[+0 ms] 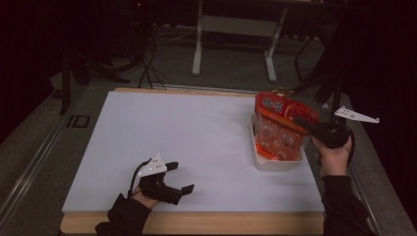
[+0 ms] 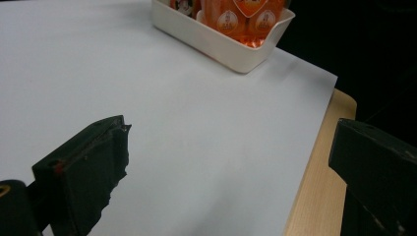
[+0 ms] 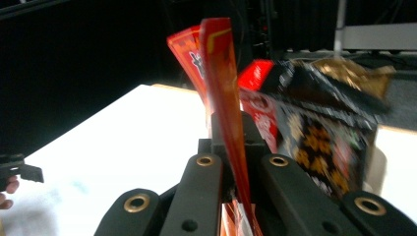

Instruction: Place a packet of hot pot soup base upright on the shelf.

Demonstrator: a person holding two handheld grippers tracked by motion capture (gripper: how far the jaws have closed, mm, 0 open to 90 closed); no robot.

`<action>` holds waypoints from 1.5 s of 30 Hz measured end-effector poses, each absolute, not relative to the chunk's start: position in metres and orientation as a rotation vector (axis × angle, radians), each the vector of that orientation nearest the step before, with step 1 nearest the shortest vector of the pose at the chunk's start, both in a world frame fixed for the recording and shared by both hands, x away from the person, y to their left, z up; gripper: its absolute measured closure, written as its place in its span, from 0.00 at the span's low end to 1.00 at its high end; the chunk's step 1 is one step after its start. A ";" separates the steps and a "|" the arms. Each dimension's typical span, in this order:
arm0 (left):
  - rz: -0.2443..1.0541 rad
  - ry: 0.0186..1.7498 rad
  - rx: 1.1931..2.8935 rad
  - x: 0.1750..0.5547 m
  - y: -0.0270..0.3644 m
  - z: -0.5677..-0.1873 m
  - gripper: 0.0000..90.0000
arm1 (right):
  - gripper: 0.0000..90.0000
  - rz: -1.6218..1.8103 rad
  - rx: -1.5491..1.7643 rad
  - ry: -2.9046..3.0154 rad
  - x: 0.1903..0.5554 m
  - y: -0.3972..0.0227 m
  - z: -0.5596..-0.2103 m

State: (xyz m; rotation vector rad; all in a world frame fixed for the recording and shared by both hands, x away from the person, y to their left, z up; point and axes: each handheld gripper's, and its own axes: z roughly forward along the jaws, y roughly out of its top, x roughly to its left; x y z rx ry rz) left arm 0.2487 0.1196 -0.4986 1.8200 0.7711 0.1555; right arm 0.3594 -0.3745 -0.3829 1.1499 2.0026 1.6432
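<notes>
Pinching a red snack bag (image 3: 223, 98), right gripper (image 3: 231, 142) clenched, bag's lower half hidden inside white bin (image 1: 265, 160); left gripper (image 1: 183, 178) released.

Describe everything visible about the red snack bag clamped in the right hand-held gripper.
The red snack bag is glossy red-orange film, clear lower down, where round orange-and-white pieces show through. Yellow characters are printed near its top. It stands roughly upright, its lower part down inside the white tray at the right side of the white sheet. The right hand-held gripper is shut on it; in the right gripper view, the jaws pinch a thin edge that rises straight up between them. Other packets sit close behind it.
</notes>
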 end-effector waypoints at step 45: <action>0.174 0.773 1.841 0.247 0.119 -0.512 0.02 | 0.16 1.761 0.861 2.073 0.264 -0.319 -0.383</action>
